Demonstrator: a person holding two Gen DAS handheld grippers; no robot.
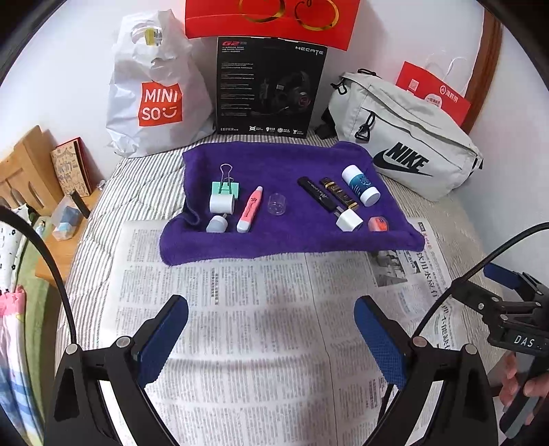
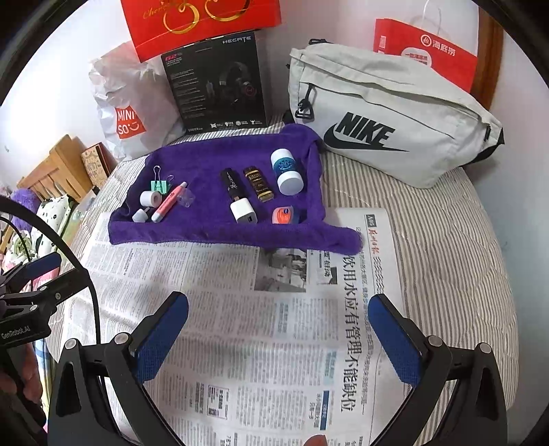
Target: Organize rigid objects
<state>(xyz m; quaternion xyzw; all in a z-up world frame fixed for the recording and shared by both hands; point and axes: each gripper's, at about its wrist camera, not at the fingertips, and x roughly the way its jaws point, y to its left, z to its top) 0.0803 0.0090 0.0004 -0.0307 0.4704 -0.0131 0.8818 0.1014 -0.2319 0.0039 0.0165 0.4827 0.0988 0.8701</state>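
Note:
A purple towel (image 1: 274, 161) (image 2: 206, 151) lies on the bed with small objects on it. At its left are a green binder clip (image 1: 225, 187), a white tape roll (image 1: 222, 204), a small white cap (image 1: 217, 223), a pink highlighter (image 1: 249, 209) and a clear cap (image 1: 276, 204). At its right are a black tube (image 1: 316, 193), a black-gold tube (image 1: 339, 193), a white-blue bottle (image 1: 360, 185), a white charger (image 1: 349, 219) and an orange tin (image 1: 378, 223). My left gripper (image 1: 271, 329) and right gripper (image 2: 278, 326) are open and empty above the newspaper (image 1: 240, 326), short of the towel.
A Miniso bag (image 1: 154, 89), a black headset box (image 1: 269, 85), a red box (image 1: 271, 17), a grey Nike bag (image 1: 405, 137) and a red paper bag (image 1: 434, 91) stand behind the towel. A wooden shelf (image 1: 31, 164) is at the left.

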